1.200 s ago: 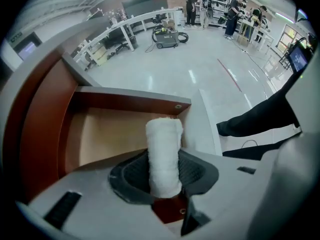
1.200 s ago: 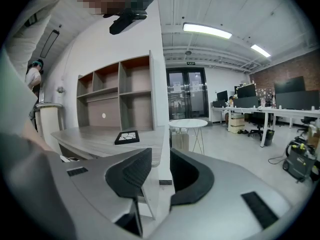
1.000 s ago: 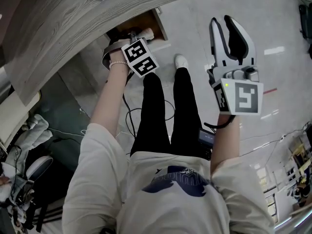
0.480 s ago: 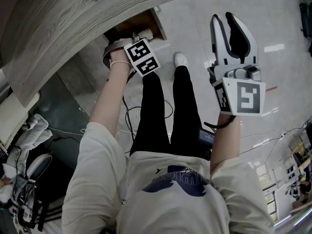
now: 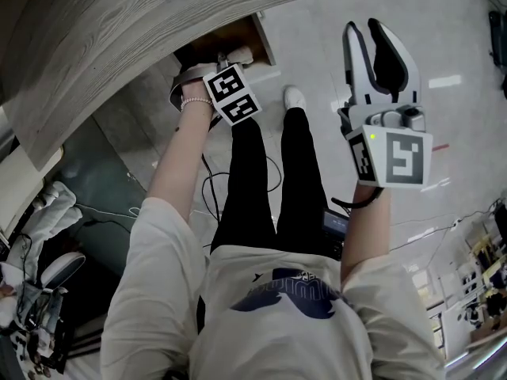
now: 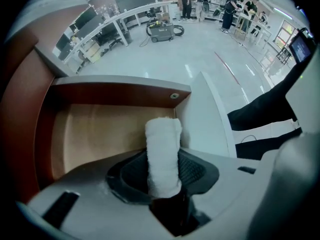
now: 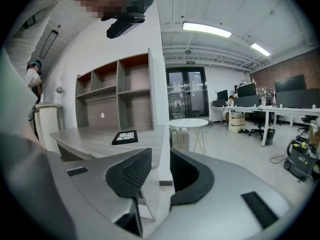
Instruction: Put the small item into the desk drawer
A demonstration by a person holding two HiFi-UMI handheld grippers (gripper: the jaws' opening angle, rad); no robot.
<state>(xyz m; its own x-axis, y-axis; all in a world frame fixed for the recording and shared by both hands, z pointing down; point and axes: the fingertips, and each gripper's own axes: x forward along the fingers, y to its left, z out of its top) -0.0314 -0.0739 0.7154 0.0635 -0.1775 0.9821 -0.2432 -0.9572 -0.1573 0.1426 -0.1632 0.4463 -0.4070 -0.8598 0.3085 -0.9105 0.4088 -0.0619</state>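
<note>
Small white roll (image 6: pixel 162 154), upright between the pads of the left gripper (image 6: pixel 163 170), pressed on both sides by pads now easing apart. Poised over the open drawer (image 6: pixel 95 129), toward the corner where the red-brown wall (image 6: pixel 115 91) meets the white panel (image 6: pixel 205 119), not yet down on the drawer floor. Right gripper (image 7: pixel 160 169) raised well off to the side, jaws a narrow gap apart, holding nothing. Likely trouble: released this close to the panel, could tip on dropping, strike the rim and bounce out onto the room floor; could also cling to one ribbed pad and ride back out on withdrawal. Plenty of bare wood toward the drawer's left side and middle, nothing else visible inside. Probably tighter above, under the edge of the desk (image 5: pixel 142 30). Safer shifted toward the drawer's middle before full release, then drawn straight back.
</note>
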